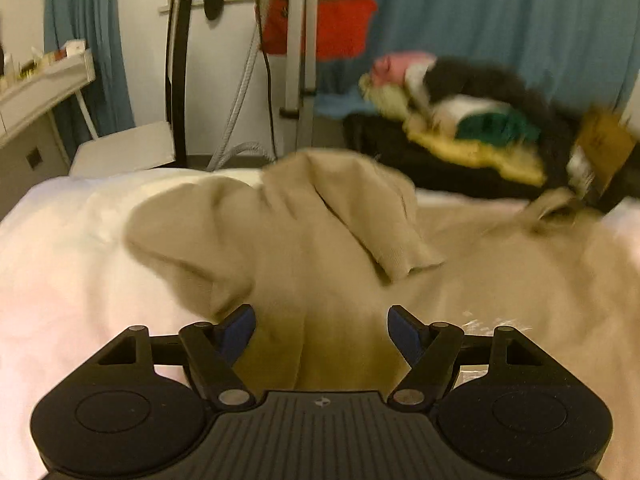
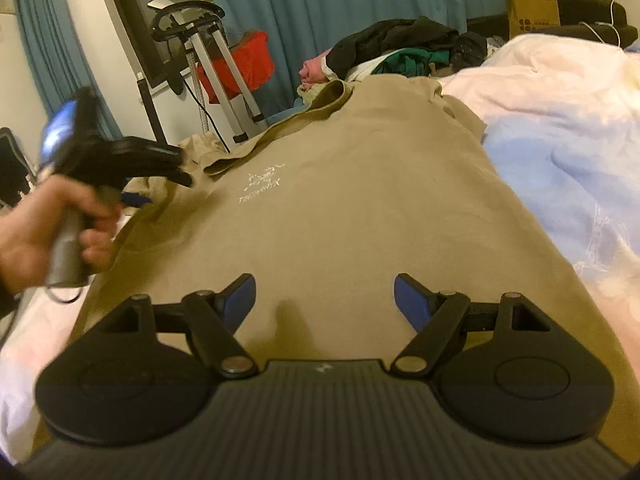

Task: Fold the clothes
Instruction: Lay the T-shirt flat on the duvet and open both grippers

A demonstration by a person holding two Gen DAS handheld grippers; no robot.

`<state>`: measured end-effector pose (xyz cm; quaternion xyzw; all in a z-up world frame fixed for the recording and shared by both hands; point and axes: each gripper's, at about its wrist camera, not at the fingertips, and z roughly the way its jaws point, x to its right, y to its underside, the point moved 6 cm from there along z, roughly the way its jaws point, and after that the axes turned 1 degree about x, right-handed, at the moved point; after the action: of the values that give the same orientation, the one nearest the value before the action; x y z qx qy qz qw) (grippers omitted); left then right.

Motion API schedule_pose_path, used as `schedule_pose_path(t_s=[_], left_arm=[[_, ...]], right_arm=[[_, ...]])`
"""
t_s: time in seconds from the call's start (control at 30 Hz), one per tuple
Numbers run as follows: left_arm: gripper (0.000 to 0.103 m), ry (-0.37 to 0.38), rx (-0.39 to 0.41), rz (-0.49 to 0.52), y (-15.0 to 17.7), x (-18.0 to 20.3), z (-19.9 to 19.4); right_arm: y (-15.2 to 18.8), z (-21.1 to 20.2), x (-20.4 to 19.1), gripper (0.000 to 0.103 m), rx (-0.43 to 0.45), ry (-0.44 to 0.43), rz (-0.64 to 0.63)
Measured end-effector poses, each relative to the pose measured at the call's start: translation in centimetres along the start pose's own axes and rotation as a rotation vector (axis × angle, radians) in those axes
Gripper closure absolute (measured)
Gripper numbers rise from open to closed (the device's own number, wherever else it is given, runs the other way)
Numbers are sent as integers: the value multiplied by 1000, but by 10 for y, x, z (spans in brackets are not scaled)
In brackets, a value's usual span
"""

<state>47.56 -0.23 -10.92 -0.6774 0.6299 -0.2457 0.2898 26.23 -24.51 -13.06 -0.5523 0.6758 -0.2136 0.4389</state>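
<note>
A tan T-shirt [image 2: 340, 200] lies spread on the bed, with a small white print [image 2: 262, 184] on its chest and the neck at the far end. In the left wrist view its sleeve [image 1: 372, 208] is bunched and folded over the shirt's body [image 1: 320, 264]. My left gripper [image 1: 321, 322] hangs just above this cloth; its jaws stand wide and the pads press on nothing. The right wrist view shows the left gripper [image 2: 168, 190] blurred at the shirt's left edge, held by a hand [image 2: 36, 232]. My right gripper [image 2: 325, 298] is open over the shirt's lower part.
The bed cover [image 2: 560, 100] is white, pink and pale blue. A pile of mixed clothes [image 2: 400, 48] lies beyond the shirt's neck, with a brown paper bag [image 2: 530, 14] behind. A metal stand [image 1: 296, 60] and a red cloth [image 1: 340, 26] are in front of blue curtains.
</note>
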Motion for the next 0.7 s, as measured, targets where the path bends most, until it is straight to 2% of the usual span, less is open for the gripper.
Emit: schedule_pose_path(t_s=[0.13,0.23,0.3,0.37,0.43,0.53,0.57,0.67,0.7], left_arm=[[30,-100,25,119,-14,24,22],[30,-141,34,171,-25,36,34],[32,-171,59,203,-38,40,47],[34,-207,125,214,-62,43,67],[34,-223,209,170,-83,40,64],[33,-191,312,37,-105,21,40],[30,-173,336,2,-107,10,29],[25,-118,372,-120,-104,-33,0],[24,-87,356,-205,-94,-56,-7]], right_arm=[[3,17,6,25,-23,3,19],[4,29,9,24,-24,5,37],[0,34,9,24,-4,2,24],[-2,37,8,24,13,-1,11],[-3,38,9,24,28,-6,6],[-4,39,9,24,38,-11,5],[-4,39,9,24,40,-11,6],[-5,36,8,25,44,-9,11],[-6,35,8,25,45,-8,11]])
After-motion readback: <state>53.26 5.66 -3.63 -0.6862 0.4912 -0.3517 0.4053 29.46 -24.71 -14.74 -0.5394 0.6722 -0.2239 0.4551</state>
